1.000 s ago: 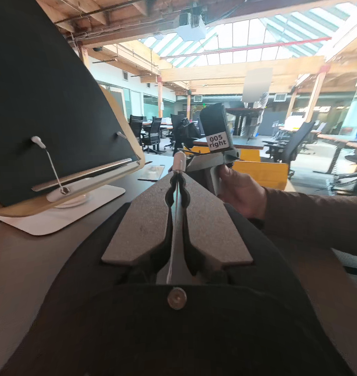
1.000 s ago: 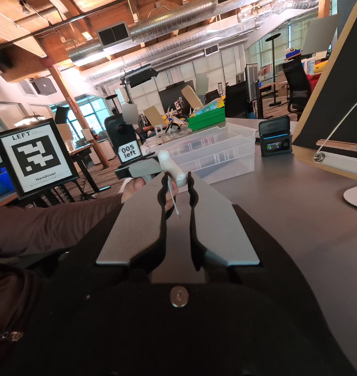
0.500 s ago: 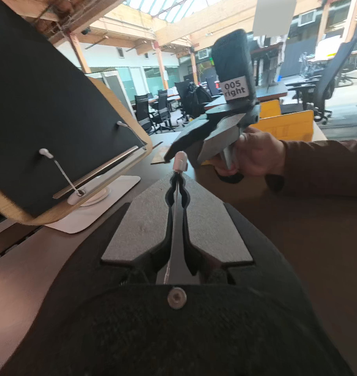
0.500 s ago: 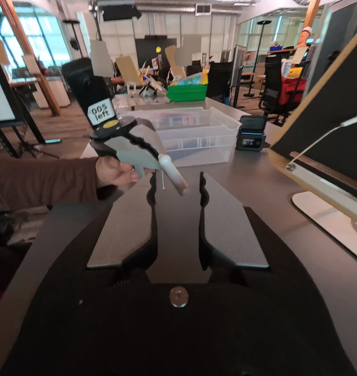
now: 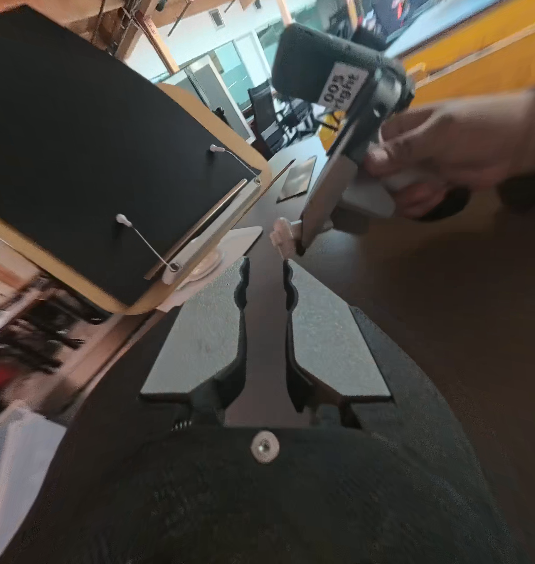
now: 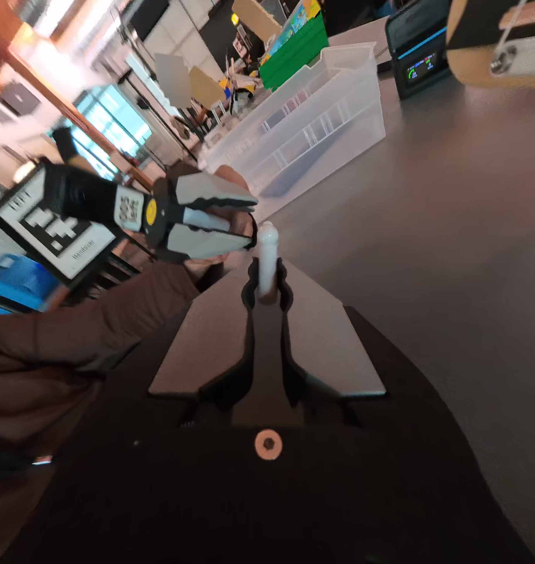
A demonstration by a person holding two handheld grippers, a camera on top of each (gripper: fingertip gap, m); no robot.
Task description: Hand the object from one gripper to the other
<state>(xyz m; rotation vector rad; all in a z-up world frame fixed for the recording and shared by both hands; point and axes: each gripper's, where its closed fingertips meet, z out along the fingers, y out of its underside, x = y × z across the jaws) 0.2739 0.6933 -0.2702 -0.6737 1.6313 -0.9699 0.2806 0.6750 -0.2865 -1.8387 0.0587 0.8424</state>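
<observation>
The object is a small white cylinder with a thin metal pin (image 6: 267, 244). My right gripper (image 6: 266, 268) is shut on it, and the white end sticks up past the fingertips. My left gripper (image 5: 264, 268) is open and empty. In the left wrist view the object (image 5: 280, 232) hangs just beyond my left fingertips, held at the tip of the right gripper (image 5: 301, 241). In the right wrist view the left gripper (image 6: 253, 222) shows with its jaws apart, just left of the object and not touching it. Both views are blurred.
A dark table (image 6: 443, 213) lies below. A black board in a wooden frame (image 5: 92, 152) stands on a white base at the left. A clear plastic bin (image 6: 306, 128), a small black device with a screen (image 6: 418, 61) and a framed marker sign (image 6: 52, 225) stand farther off. My left and right fingertips are right by each other.
The left gripper was shut on the object and the right was open. Now the right has shut on it, the left has opened, and both views have rolled and tipped downward.
</observation>
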